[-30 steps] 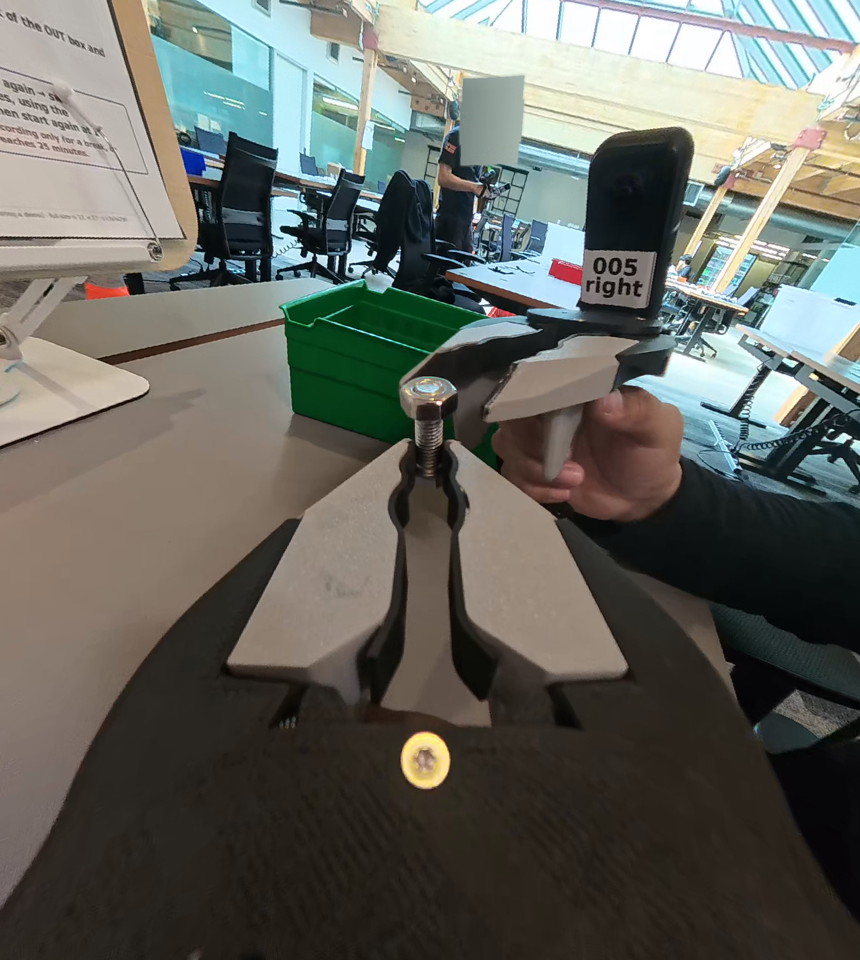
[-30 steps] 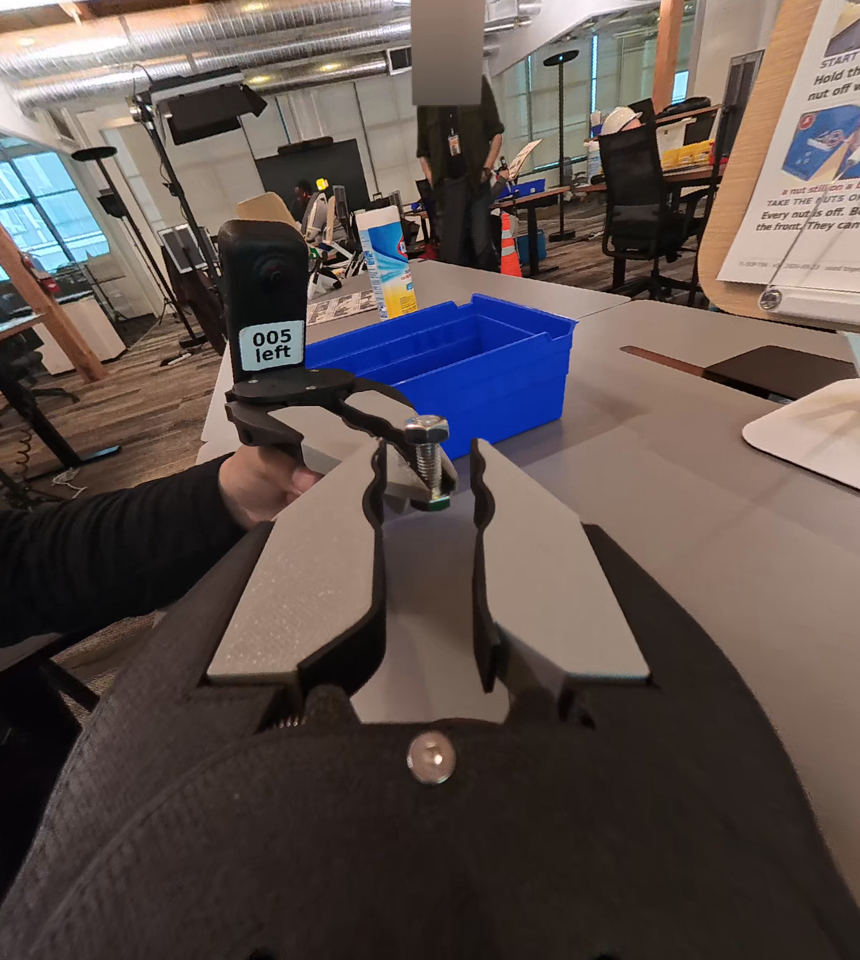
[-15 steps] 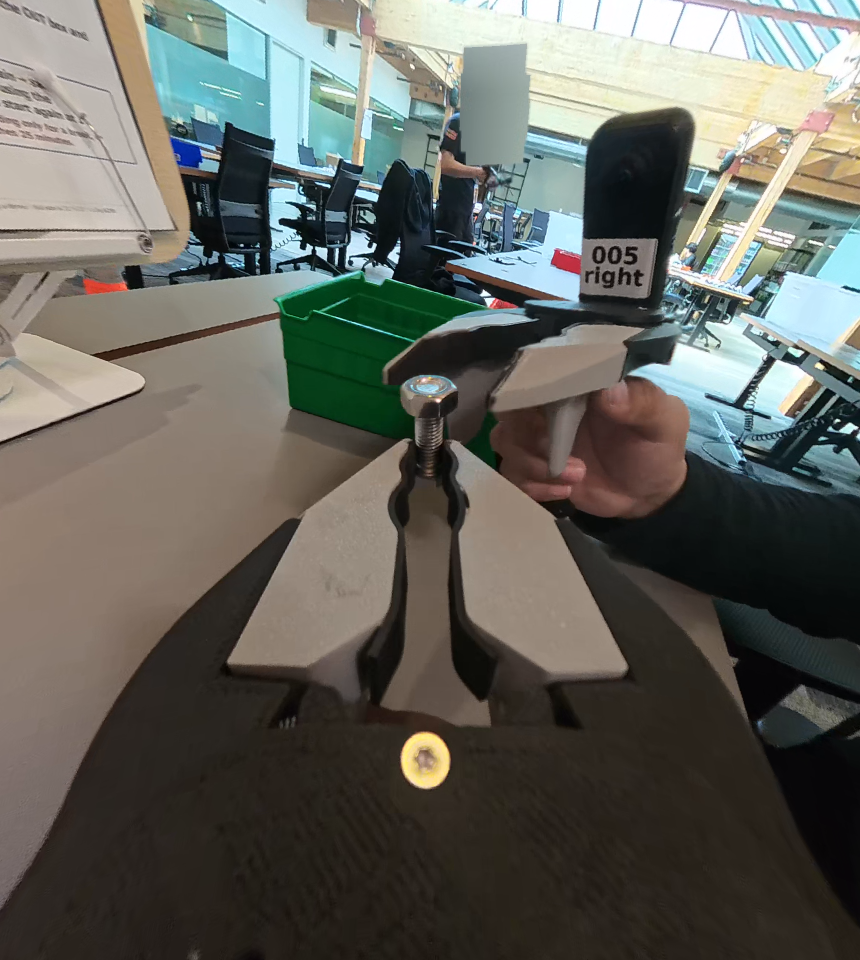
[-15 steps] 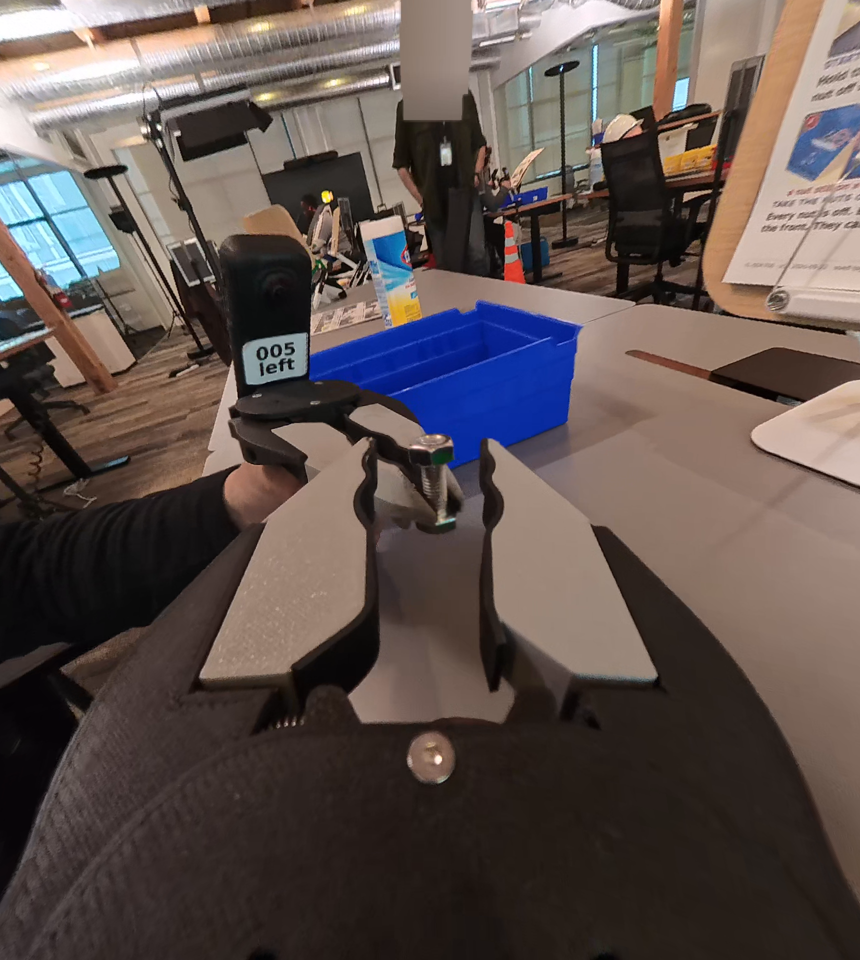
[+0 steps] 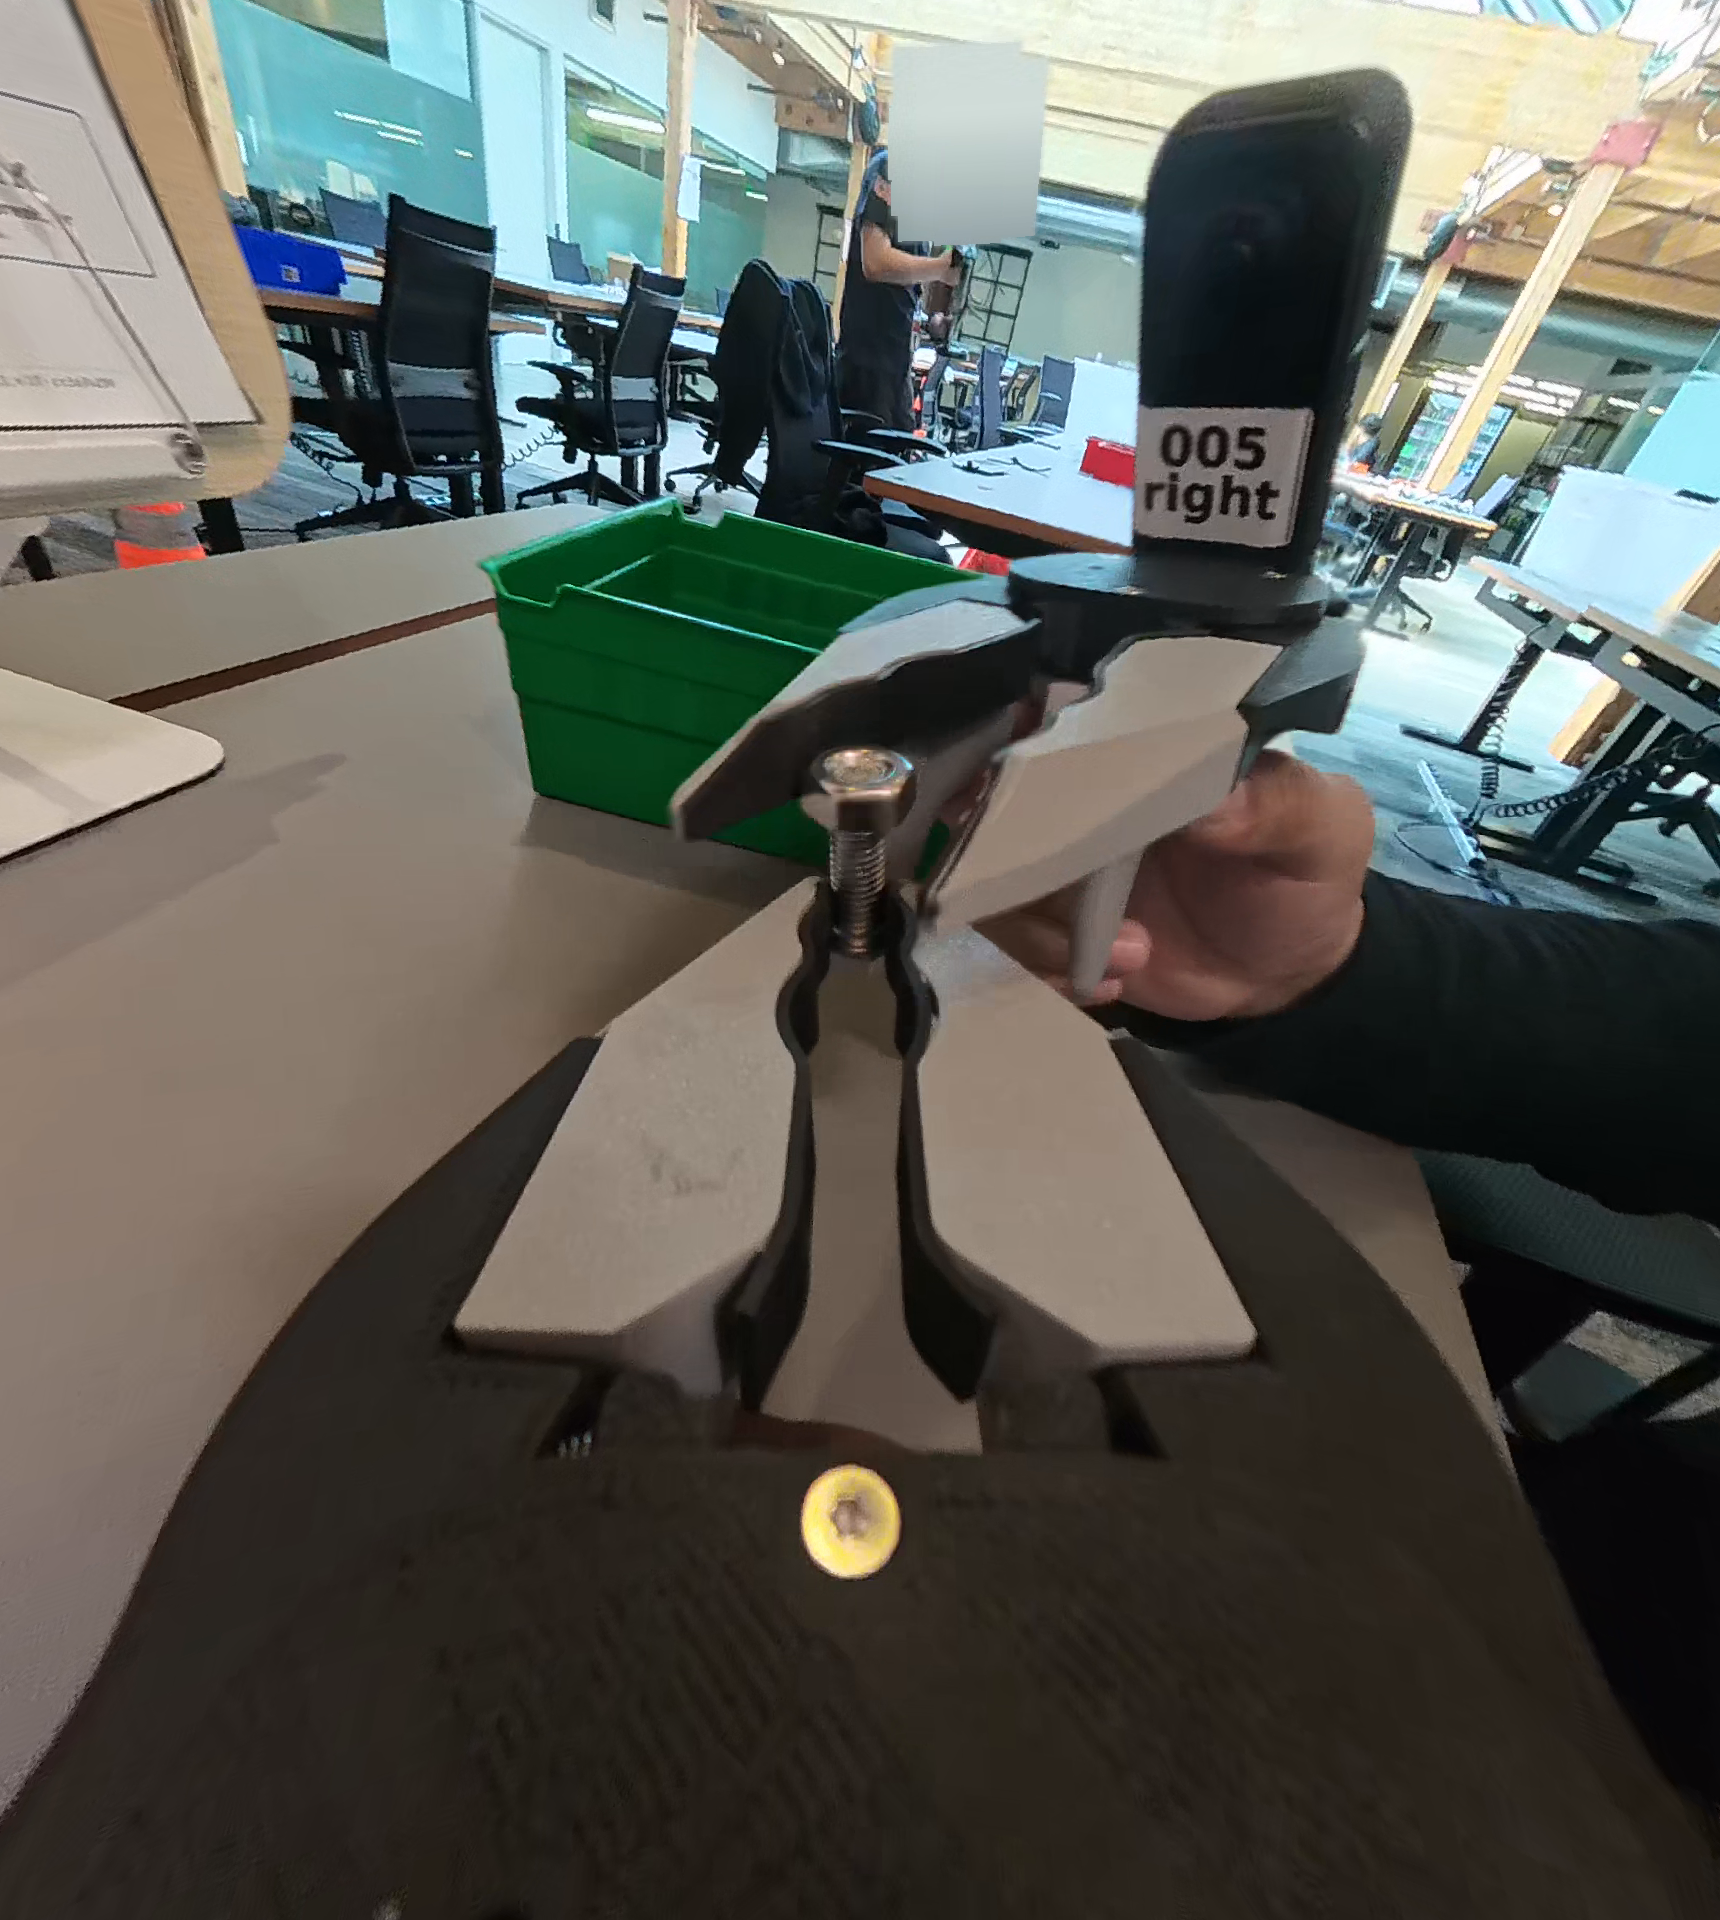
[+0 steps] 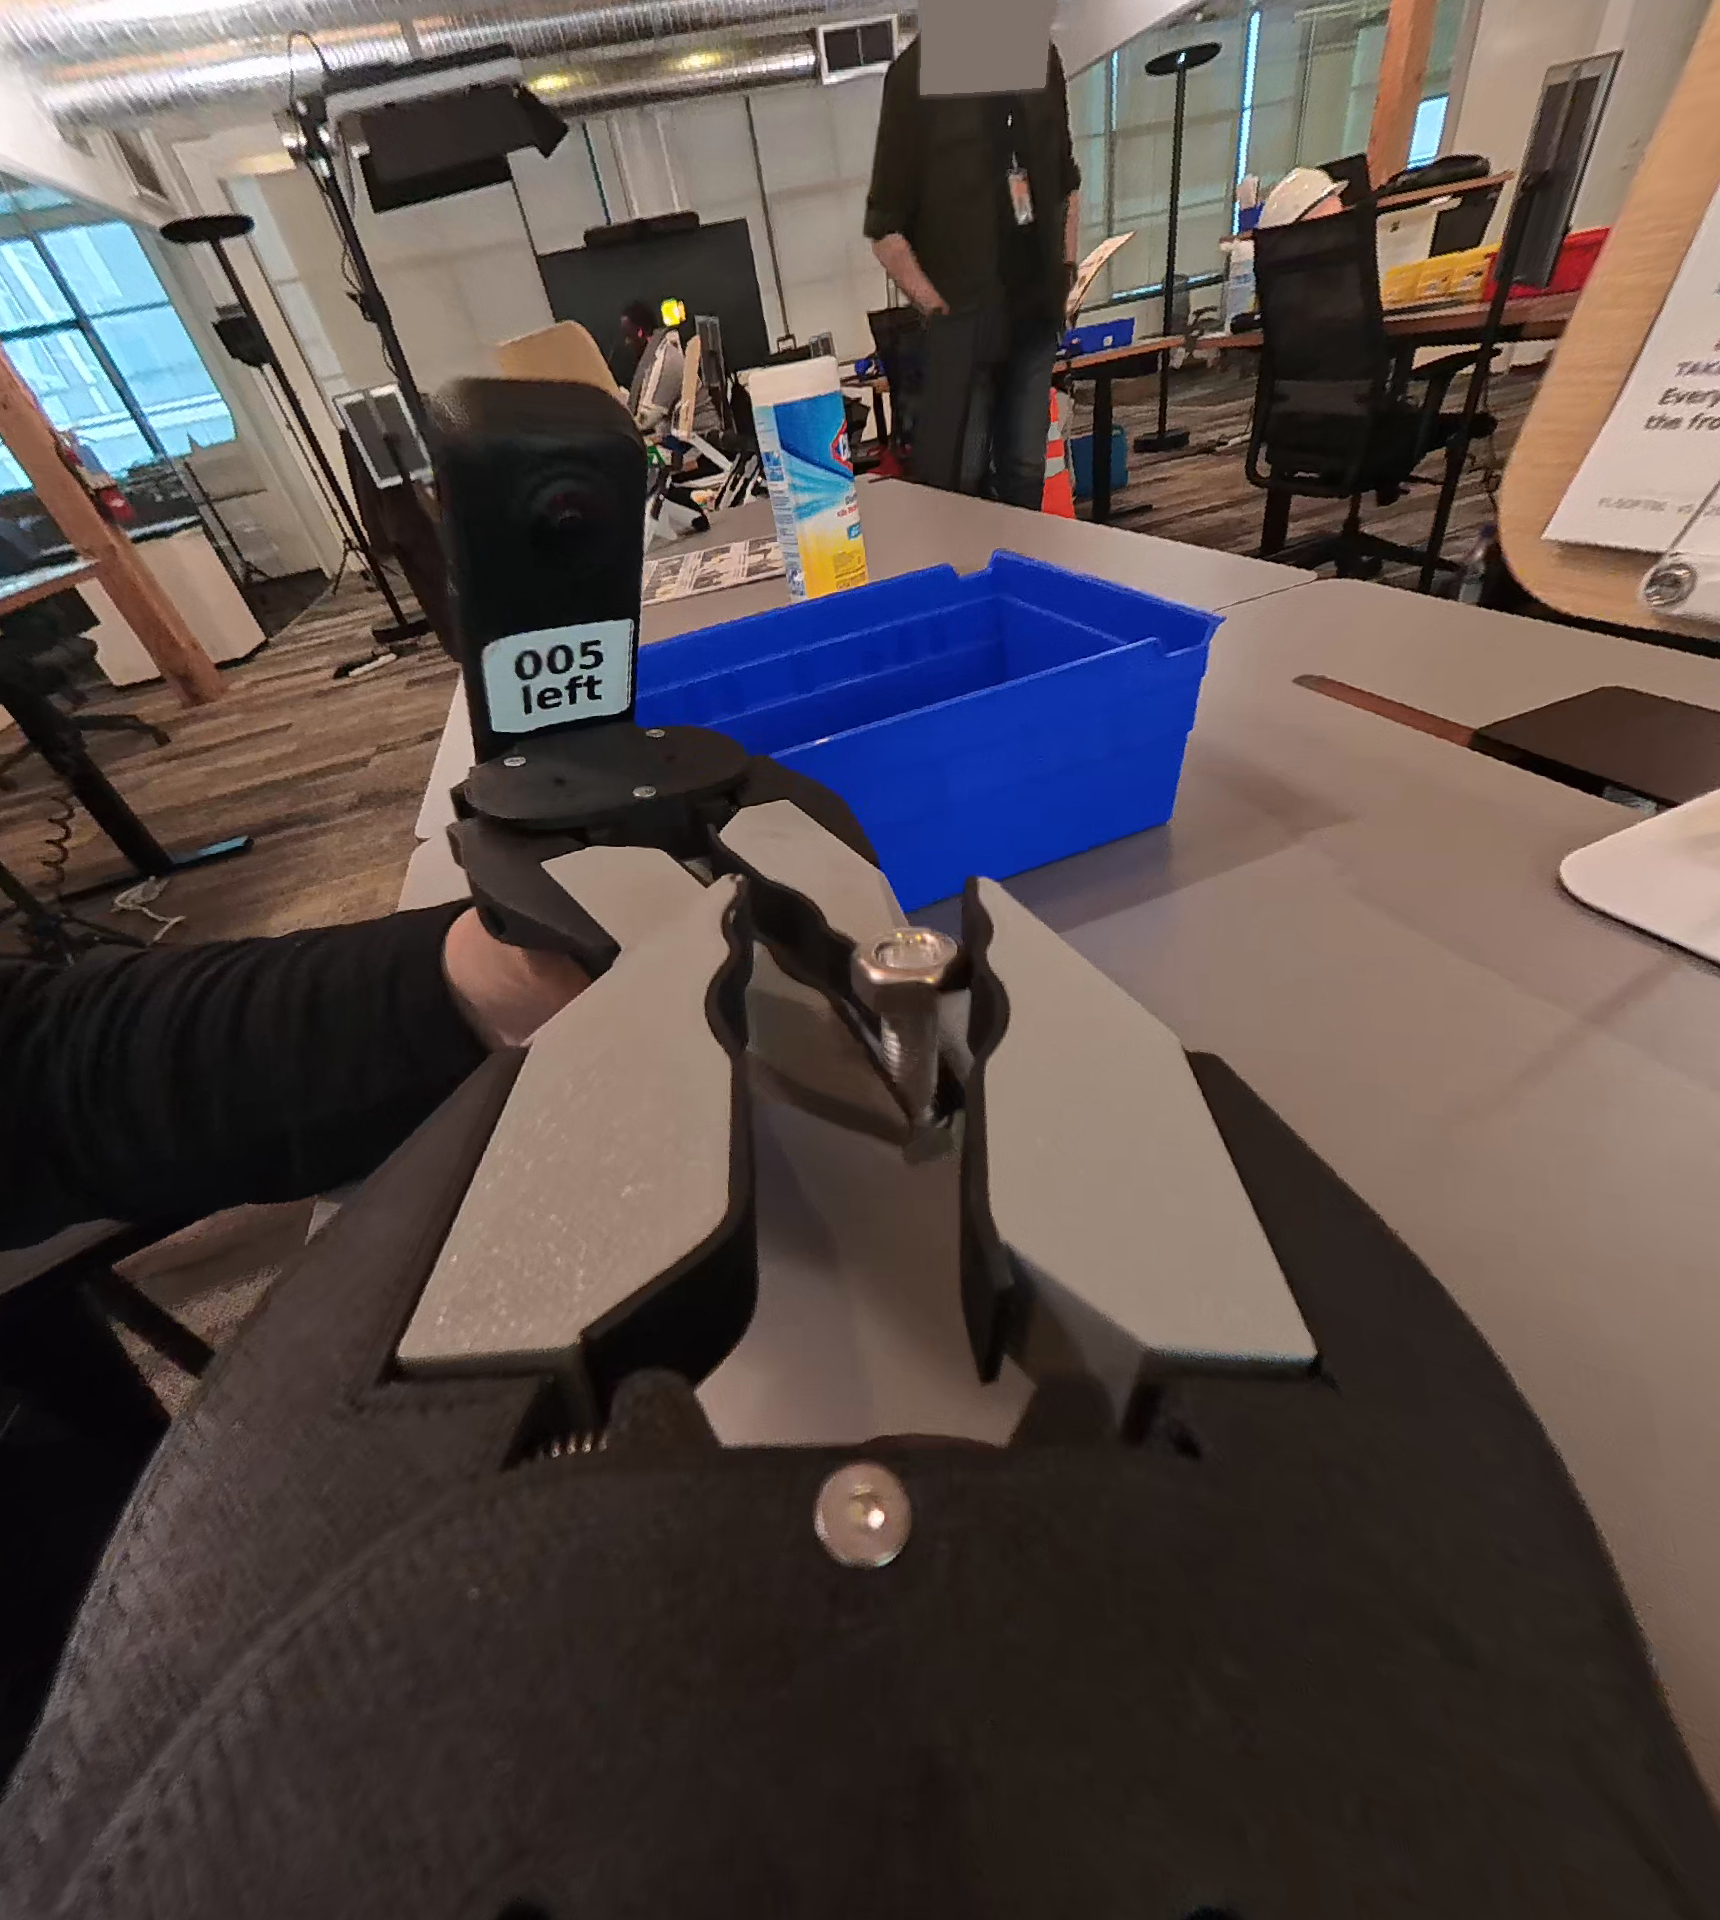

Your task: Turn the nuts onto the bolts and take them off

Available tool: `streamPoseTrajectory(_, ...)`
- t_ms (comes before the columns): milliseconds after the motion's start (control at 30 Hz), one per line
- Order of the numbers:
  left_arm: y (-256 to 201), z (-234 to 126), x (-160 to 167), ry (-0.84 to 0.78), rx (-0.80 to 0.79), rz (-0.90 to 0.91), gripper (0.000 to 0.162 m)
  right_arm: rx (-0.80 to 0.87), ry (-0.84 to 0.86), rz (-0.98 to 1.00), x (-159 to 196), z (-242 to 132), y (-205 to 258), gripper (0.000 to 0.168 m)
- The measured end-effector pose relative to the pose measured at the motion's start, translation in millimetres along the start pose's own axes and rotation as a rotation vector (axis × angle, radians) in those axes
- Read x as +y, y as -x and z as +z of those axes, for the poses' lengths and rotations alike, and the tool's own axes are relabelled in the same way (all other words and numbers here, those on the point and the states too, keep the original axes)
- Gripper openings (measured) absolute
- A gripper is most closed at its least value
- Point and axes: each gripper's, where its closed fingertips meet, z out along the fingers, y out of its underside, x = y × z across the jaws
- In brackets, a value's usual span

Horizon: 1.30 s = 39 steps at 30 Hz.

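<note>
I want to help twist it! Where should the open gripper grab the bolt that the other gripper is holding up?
Probably the hex head. The bolt stands upright, its threaded end pinched in the left gripper, so only the head and upper threads are free. The flat sides give grip. The open right gripper should come level, fingers either side.

Both grippers look 3D-printed: a wide black textured body, two flat grey fingers with wavy black inner edges, one screw dead center, brass-colored on the left gripper, silver on the right gripper. Each has a chunky black camera block standing on a round black plate, white label stuck on. The person's wearing black long sleeves.
</note>
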Motion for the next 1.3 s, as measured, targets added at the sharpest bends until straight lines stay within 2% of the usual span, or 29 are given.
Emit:
streamPoseTrajectory(233, 13, -13, -13, -0.061, -0.037, -0.036, 0.006, 0.034, -0.07, 0.018, -16, -17, -12, 0.034)
streamPoseTrajectory(367, 10, -10, -10, -0.047, -0.024, -0.032, 0.007, 0.0, -0.048, -0.003, -11, -10, -2, 0.031)
streamPoseTrajectory(467, 4, -5, -5, -0.031, -0.003, -0.028, 0.006, 0.002, -0.024, -0.014, -5, -2, 2, 0.04)
streamPoseTrajectory(567, -1, 1, 1, -0.004, 0.005, -0.012, 0.007, -0.011, 0.009, 0.008, 3, 3, 2, 0.041)
streamPoseTrajectory(967, 21, -10, -6, -0.047, -0.091, -0.043, 0.006, 0.044, -0.049, 0.081, -10, -16, -21, 0.036)
streamPoseTrajectory(1067, 17, -7, -4, -0.033, -0.08, -0.027, 0.006, 0.015, -0.046, 0.044, -10, -12, -11, 0.031)
streamPoseTrajectory(1167, 10, -3, -1, -0.014, -0.055, -0.013, 0.006, 0.006, -0.014, 0.025, -4, -5, -5, 0.038)
streamPoseTrajectory(1300, -4, 6, 5, 0.009, -0.01, -0.001, 0.006, -0.027, 0.004, 0.036, 2, 1, 0, 0.038)
